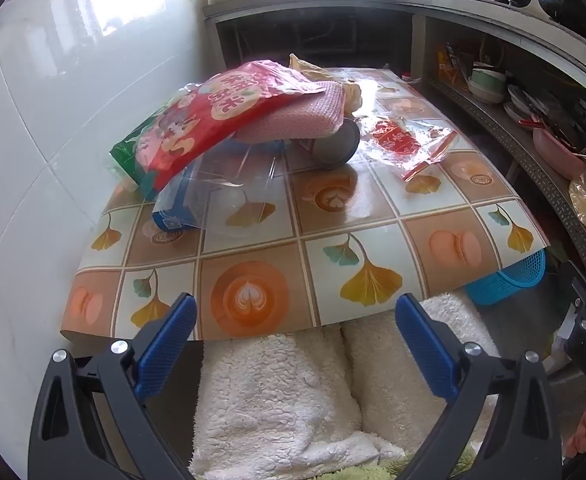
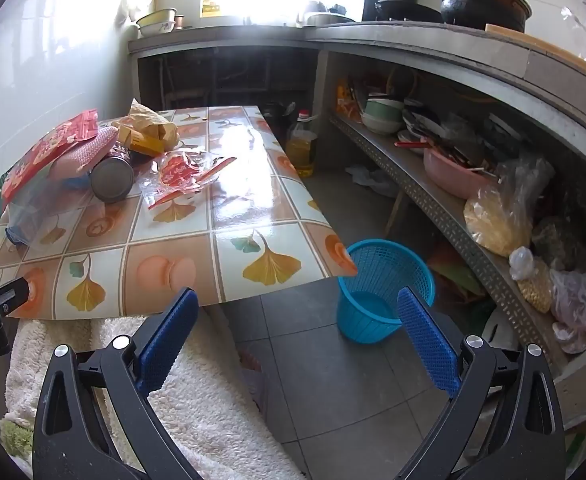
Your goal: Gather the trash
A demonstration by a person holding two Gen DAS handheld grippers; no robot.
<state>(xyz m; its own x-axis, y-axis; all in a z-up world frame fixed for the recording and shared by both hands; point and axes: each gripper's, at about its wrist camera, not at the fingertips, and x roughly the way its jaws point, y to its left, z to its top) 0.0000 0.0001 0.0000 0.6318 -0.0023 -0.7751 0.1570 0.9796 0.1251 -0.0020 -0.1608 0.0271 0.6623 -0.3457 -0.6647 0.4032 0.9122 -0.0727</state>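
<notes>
A pile of trash lies at the far left of the table (image 1: 333,240): a red snack bag (image 1: 197,120), a pink cloth (image 1: 293,116), a clear plastic box (image 1: 229,192), a metal can (image 1: 333,148) on its side, a clear red-printed wrapper (image 1: 409,144) and a yellow paper bag (image 2: 149,128). The blue trash basket (image 2: 381,292) stands on the floor by the table's right corner. My left gripper (image 1: 295,312) is open and empty at the table's near edge. My right gripper (image 2: 299,308) is open and empty above the floor, left of the basket.
A white fleece-covered lap (image 1: 285,400) sits under the table's near edge. A concrete shelf (image 2: 453,208) with bowls, bags and a pink basin runs along the right. An oil bottle (image 2: 303,144) stands on the floor behind the table. A tiled wall (image 1: 33,160) is on the left.
</notes>
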